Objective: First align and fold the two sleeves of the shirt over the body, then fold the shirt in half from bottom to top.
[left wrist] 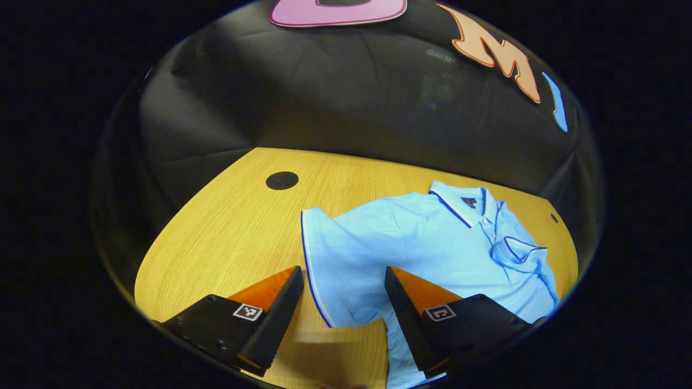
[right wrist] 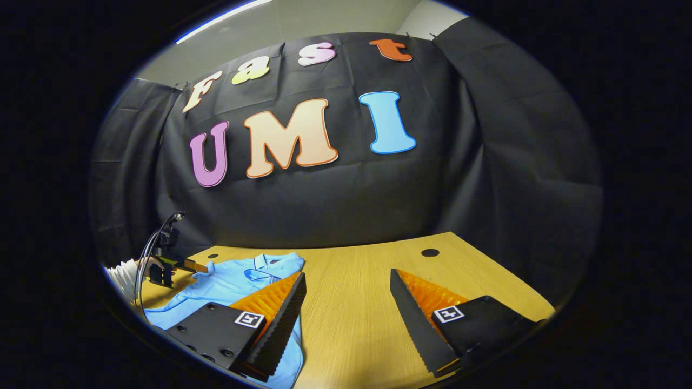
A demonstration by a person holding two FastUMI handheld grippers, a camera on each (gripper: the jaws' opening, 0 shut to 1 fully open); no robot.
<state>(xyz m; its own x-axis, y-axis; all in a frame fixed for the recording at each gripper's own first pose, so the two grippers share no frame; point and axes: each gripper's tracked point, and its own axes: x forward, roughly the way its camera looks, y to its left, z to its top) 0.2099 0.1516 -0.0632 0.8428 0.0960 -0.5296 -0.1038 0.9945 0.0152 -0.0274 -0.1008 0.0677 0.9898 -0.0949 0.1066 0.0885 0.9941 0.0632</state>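
Wooden table [left wrist: 232, 227]: a light-grained top that carries the garment and lies beneath both grippers; a round black grommet [left wrist: 281, 180] is set in it ahead and to the left of the left gripper, and a second grommet hole [right wrist: 430, 252] lies ahead of the right gripper's right finger.

Light blue polo shirt [left wrist: 427, 243]: spread flat, front side up, with collar [left wrist: 459, 202] toward the far edge of the table and a chest pocket [left wrist: 516, 254] on its right half in the left gripper view. One short sleeve [left wrist: 330, 259], edged with a dark blue stripe, extends outward and is unfolded. In the right gripper view the shirt [right wrist: 227, 286] lies ahead and to the left, passing beneath the left finger.

Left gripper [left wrist: 343, 275]: jaws spread wide, nothing between them pressed. The sleeve hem lies in the gap between the fingers; the right finger sits over the shirt body, the left finger over bare wood. Contact with the cloth cannot be judged. The same gripper appears far left in the right gripper view [right wrist: 178, 265], held by a hand in a white sleeve [right wrist: 121, 275], just at the shirt's far side.

Right gripper [right wrist: 348, 281]: jaws spread wide, holding nothing, with bare table between the fingers.
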